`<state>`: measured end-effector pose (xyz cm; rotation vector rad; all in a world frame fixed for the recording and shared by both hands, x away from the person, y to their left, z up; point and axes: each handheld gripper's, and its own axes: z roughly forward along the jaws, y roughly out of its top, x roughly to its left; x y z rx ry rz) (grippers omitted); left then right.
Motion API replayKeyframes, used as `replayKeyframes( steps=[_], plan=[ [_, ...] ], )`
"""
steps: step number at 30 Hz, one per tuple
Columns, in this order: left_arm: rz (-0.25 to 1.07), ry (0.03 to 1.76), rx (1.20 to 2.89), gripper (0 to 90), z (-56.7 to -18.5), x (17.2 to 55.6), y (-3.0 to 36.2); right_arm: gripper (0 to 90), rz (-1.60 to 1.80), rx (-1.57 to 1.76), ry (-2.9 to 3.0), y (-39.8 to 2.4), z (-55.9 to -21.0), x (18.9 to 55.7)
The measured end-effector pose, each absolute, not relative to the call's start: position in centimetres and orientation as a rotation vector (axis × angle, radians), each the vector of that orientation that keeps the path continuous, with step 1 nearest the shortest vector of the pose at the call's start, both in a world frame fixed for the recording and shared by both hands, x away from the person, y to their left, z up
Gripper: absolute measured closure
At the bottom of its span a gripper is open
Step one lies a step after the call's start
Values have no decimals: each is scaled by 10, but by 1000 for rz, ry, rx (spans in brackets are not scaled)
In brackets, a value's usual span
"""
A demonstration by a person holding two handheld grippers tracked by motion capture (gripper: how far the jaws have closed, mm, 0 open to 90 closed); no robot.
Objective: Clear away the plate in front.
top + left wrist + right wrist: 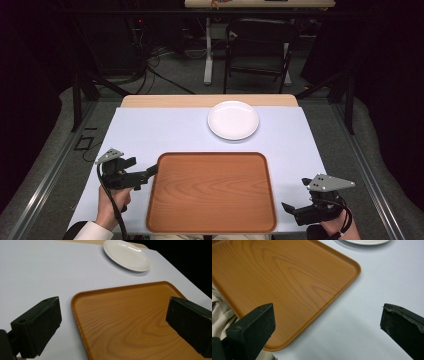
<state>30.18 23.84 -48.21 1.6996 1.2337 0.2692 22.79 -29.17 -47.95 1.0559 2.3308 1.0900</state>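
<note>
wooden tray (211, 192) lay between two wide-open grippers.
from above, left gripper (150, 172) sat at the tray's left edge, right gripper (289, 209) beside its right; white plate (233, 120) lay beyond. both gripper views showed spread jaws empty.

Wooden tray (211, 192) — empty; white plate (233, 120) beyond.

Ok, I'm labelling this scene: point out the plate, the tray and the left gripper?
plate (233, 120), high view, its centre.
tray (212, 192), high view, bare middle.
left gripper (151, 171), high view, between its fingertips.
</note>
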Motion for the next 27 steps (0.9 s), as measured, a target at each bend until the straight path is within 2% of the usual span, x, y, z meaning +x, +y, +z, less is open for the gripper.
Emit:
replayKeyframes(
  steps=[9, 27],
  plan=[
    [243, 1227, 1683, 0, -482, 311, 211, 0, 1090, 1056, 2332, -292, -480, 228],
    [91, 1219, 1653, 0, -488, 338, 149, 0, 1091, 1044, 2336, -292, -480, 228]
  ],
)
